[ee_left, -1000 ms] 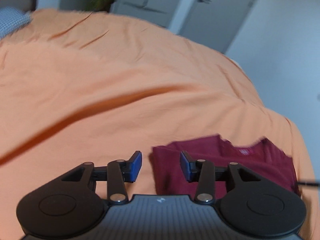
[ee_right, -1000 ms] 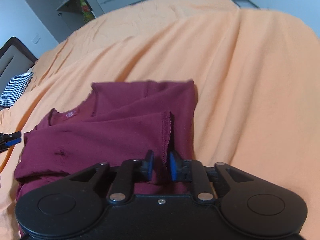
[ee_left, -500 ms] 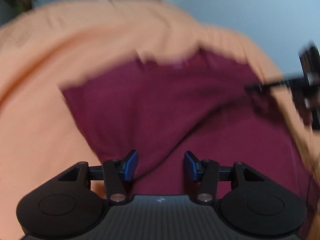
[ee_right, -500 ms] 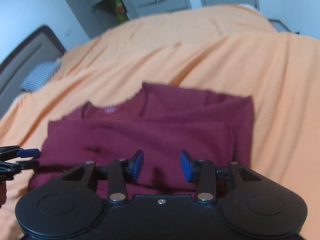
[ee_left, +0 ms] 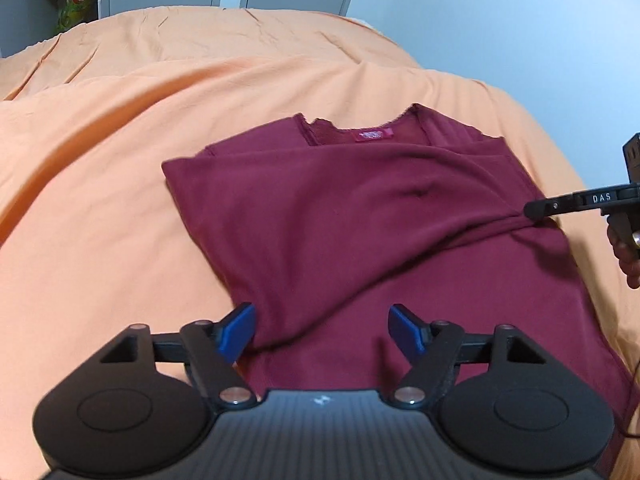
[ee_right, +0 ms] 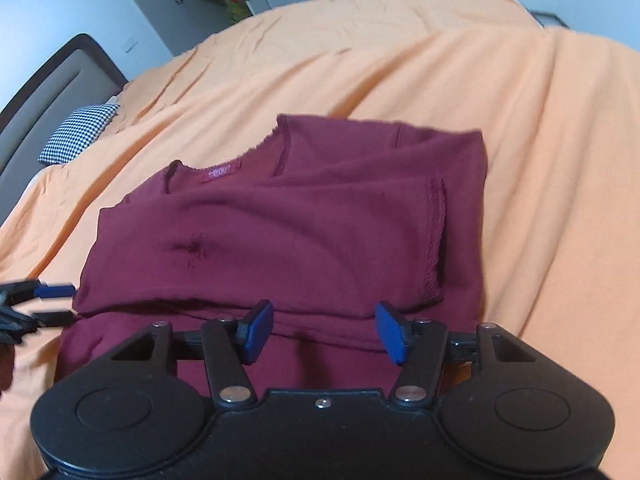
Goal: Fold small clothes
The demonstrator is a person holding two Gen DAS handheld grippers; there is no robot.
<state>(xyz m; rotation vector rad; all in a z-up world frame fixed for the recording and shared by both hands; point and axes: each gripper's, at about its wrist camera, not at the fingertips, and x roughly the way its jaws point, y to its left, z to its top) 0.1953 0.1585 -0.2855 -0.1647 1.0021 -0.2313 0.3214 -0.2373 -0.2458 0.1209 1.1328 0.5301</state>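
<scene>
A maroon top point(ee_left: 360, 216) lies partly folded on a bed covered by an orange sheet point(ee_left: 120, 128); nothing in view serves as a container. In the left wrist view the garment fills the centre, its neckline and a pink label point(ee_left: 371, 135) at 12 o'clock, one side folded across the body as a diagonal flap running from 2 o'clock down toward 7 o'clock. The left claw point(ee_left: 322, 330) hovers over the near edge of the top at 6 o'clock, its jaws spreading apart and wide, blue pads point(ee_left: 236, 332) clear of the cloth on either side; fabric lies below the gap but nothing is pinched. At 3 o'clock in that view a finger of the right claw reaches in from the edge, its tip at the fold crease, with part of a hand point(ee_left: 626, 248) behind it. In the right wrist view the right claw point(ee_right: 322, 332) stands over the lower folded layers at 6 o'clock, jaws also widening, pads not pressing on the fabric. A lace-trimmed sleeve edge point(ee_right: 434, 240) lies at 2 o'clock from that claw. The left claw's tips enter at 9 o'clock, just beside the garment's edge. A checked pillow point(ee_right: 78, 132) rests by the headboard point(ee_right: 48, 88) at 10 o'clock.
</scene>
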